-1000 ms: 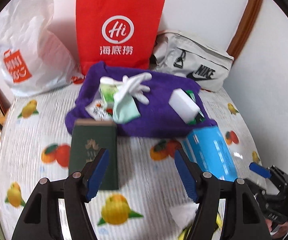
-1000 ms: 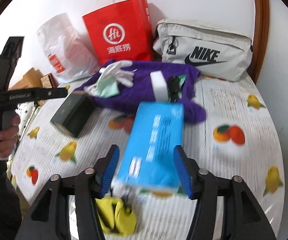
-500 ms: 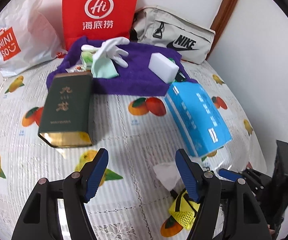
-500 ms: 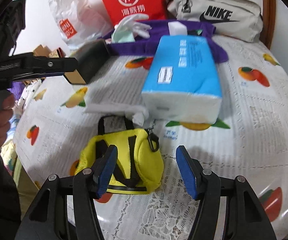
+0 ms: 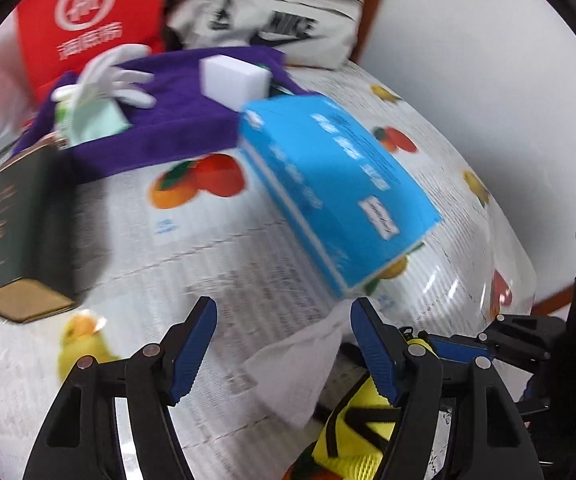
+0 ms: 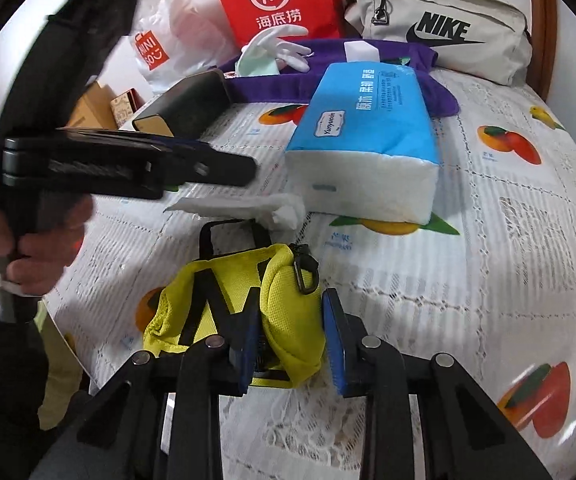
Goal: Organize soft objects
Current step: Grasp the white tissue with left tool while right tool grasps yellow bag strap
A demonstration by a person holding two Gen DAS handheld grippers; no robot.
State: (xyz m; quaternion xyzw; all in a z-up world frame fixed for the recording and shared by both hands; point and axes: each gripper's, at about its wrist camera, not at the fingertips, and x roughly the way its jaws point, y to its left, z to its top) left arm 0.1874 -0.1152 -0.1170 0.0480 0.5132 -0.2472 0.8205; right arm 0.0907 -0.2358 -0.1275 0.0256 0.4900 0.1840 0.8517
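Observation:
A small yellow mesh pouch (image 6: 243, 300) with black straps lies on the fruit-print tablecloth near the front edge; it also shows in the left wrist view (image 5: 352, 436). My right gripper (image 6: 292, 348) has closed its blue pads on the pouch's right end. A blue tissue pack (image 6: 368, 136) lies behind it, with a loose white tissue (image 6: 247, 208) at its front. My left gripper (image 5: 283, 352) is open and empty above the tissue (image 5: 296, 372). A purple cloth (image 5: 175, 116) at the back carries a white glove (image 5: 115, 76), a white sponge block (image 5: 235, 80) and a pale green mask (image 5: 95, 120).
A dark green tin box (image 5: 19, 224) lies at the left. A red paper bag (image 6: 275, 0), a white plastic bag (image 6: 163, 48) and a grey Nike bag (image 6: 440, 28) stand along the back wall. Cardboard boxes (image 6: 99, 108) sit off the table's left side.
My right gripper has moved forward and closed onto the yellow pouch. My left gripper has moved right and down towards the loose tissue, staying open.

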